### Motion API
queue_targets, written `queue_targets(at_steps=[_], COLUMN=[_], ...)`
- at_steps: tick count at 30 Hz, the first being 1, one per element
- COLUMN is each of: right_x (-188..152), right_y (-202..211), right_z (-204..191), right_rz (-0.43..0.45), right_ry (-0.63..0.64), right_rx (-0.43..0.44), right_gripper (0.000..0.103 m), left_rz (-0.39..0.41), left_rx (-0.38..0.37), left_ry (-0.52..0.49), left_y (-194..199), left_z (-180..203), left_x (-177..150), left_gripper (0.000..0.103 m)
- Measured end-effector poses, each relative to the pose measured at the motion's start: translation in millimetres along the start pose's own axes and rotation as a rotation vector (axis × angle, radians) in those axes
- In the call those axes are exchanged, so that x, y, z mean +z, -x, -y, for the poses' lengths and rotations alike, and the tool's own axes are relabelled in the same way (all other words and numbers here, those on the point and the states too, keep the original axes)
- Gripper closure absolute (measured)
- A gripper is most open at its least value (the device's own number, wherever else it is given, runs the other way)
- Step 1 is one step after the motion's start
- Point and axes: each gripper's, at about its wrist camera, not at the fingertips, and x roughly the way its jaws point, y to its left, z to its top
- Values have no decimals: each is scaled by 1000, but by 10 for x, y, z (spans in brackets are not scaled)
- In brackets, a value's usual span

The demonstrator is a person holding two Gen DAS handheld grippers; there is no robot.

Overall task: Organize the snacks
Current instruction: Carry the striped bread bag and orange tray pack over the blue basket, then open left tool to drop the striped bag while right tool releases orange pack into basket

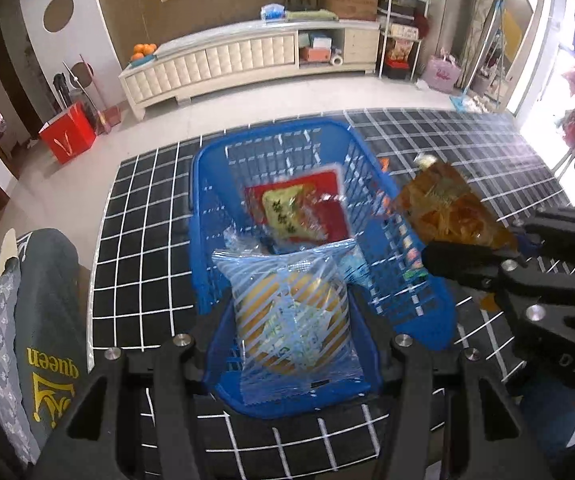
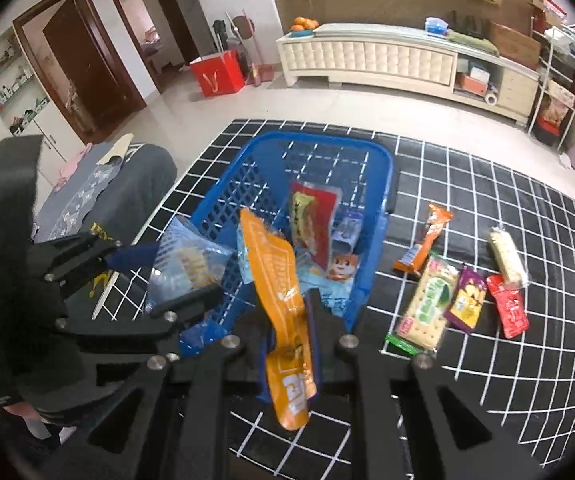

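A blue plastic basket (image 1: 271, 130) (image 2: 319, 140) stands on the black grid cloth, with a red packet (image 1: 299, 208) (image 2: 311, 216) and other snacks inside. My left gripper (image 1: 291, 344) (image 2: 167, 276) is shut on a clear blue-striped packet (image 1: 291, 312) (image 2: 187, 264) of yellow pastry, held over the basket's near end. My right gripper (image 2: 287, 320) (image 1: 483, 244) is shut on the lower end of an orange snack packet (image 2: 275, 272) (image 1: 443, 208). That packet hangs beside and over the basket's right wall.
To the right of the basket, loose snacks lie on the cloth: an orange bar (image 2: 427, 240), a green cracker pack (image 2: 427, 304), a purple packet (image 2: 465, 300), a red packet (image 2: 509, 312) and a white roll (image 2: 507, 256). Folded grey clothing (image 1: 43, 300) lies at the left.
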Motion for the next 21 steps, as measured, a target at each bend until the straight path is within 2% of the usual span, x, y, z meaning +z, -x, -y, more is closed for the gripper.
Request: queue_targets(at_steps=[4,11,15,21], right_x=[-40,-38,-36,-56], right_y=[-102,-109,-79,-23], right_z=[-17,-8,4,-28], right_rz=[-10,-13,-8,-1], right_ry=[26,8,5,5], right_rx=[-24,-11,-15,-11], right_gripper=[83,83,83,83], left_rz=[-50,-76,-96,-85], left_rx=[-22,-34,-68,-68], left_ry=[15,35,41,58], left_y=[-194,-350,-362,-319], left_z=[-66,-79,-57,-112], left_x=[-50,-73,-79,-128], left_gripper=[51,51,50,50])
